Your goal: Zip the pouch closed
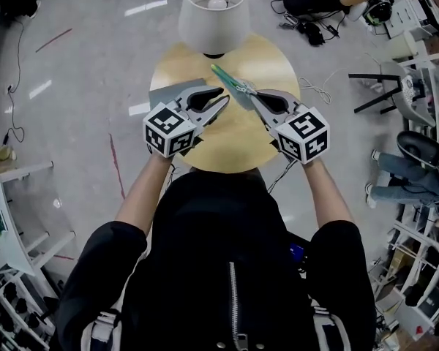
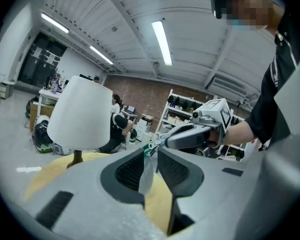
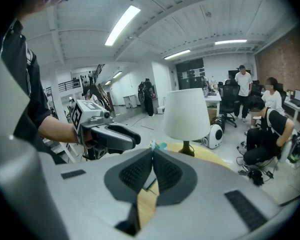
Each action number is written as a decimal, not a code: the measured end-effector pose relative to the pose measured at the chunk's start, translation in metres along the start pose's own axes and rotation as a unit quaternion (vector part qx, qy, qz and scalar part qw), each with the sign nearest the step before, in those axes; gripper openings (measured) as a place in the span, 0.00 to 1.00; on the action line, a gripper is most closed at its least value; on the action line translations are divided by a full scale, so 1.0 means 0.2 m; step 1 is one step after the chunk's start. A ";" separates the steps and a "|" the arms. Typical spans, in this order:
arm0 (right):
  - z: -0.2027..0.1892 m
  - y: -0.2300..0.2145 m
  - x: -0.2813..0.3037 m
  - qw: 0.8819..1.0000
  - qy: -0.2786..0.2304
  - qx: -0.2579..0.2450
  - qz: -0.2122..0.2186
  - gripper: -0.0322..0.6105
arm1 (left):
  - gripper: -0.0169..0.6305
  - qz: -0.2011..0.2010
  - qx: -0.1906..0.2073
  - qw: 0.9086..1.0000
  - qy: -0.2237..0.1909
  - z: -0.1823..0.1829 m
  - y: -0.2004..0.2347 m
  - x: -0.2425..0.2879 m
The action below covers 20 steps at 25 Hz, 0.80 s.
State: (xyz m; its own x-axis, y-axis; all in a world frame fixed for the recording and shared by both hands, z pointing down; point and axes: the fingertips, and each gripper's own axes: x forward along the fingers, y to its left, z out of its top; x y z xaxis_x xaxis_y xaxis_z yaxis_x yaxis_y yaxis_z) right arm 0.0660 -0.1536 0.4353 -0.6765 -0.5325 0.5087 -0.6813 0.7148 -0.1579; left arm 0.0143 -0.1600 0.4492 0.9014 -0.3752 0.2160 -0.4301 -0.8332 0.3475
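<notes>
Left side of the round yellow worktop (image 1: pixel 227 141): a grey sheet (image 1: pixel 168 93) lies flat on it, partly under the left tool.

Left tool (image 1: pixel 221 99): held out over the worktop, tips pointing inward towards the right tool. In the left gripper view the left tool (image 2: pixel 151 151) has its jaws drawn almost together, and the thin clear film of the pouch (image 2: pixel 146 174) is nipped between the pads and hangs down through the narrow gap. The worktop (image 2: pixel 42 176) shows yellow below.

Centre: the pouch (image 1: pixel 233 85) is held up between the two tools, clear of the worktop. From the head view it appears edge-on as a green strip running diagonally from near the lamp base down towards the tool tips. A lamp (image 1: pixel 214 9) with a white shade stands at the far edge of the worktop, just beyond the pouch; it also appears in the left gripper view (image 2: pixel 82 114) and the right gripper view (image 3: pixel 187 114).

Right tool (image 1: pixel 254 99): opposite the left tool, tips close to it. In the left gripper view the right tool (image 2: pixel 160 143) meets the green zip end of the pouch. In the right gripper view the right tool (image 3: pixel 152 151) has its jaws pressed together, with a small green part of the pouch (image 3: pixel 160 145) showing just past the tips. The left tool (image 3: pixel 137 139) appears beside it, and the worktop (image 3: pixel 209 151) behind.
</notes>
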 end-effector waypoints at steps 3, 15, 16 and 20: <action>0.03 0.04 -0.02 1.000 -0.006 -0.002 0.008 0.07 | 0.17 -0.036 -0.041 0.998 -0.021 0.02 -0.06 0.02; 0.01 0.20 -0.06 0.998 -0.013 -0.023 0.060 0.07 | 0.22 -0.074 -0.052 0.996 -0.024 0.01 -0.17 0.04; 0.00 0.20 -0.06 0.998 -0.011 -0.026 0.062 0.07 | 0.23 -0.073 -0.040 0.996 -0.017 0.00 -0.18 0.04; 0.00 0.21 -0.06 0.998 -0.008 -0.029 0.064 0.07 | 0.23 -0.070 -0.038 0.997 -0.016 0.00 -0.18 0.04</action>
State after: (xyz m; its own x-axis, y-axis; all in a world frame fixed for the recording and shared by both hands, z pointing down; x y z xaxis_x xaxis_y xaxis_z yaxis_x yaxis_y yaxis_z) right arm 0.0448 -0.1171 0.4231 -0.7614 -0.4423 0.4739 -0.5726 0.8017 -0.1717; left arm 0.0367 -0.1323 0.4380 0.9534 -0.2717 0.1312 -0.3016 -0.8453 0.4411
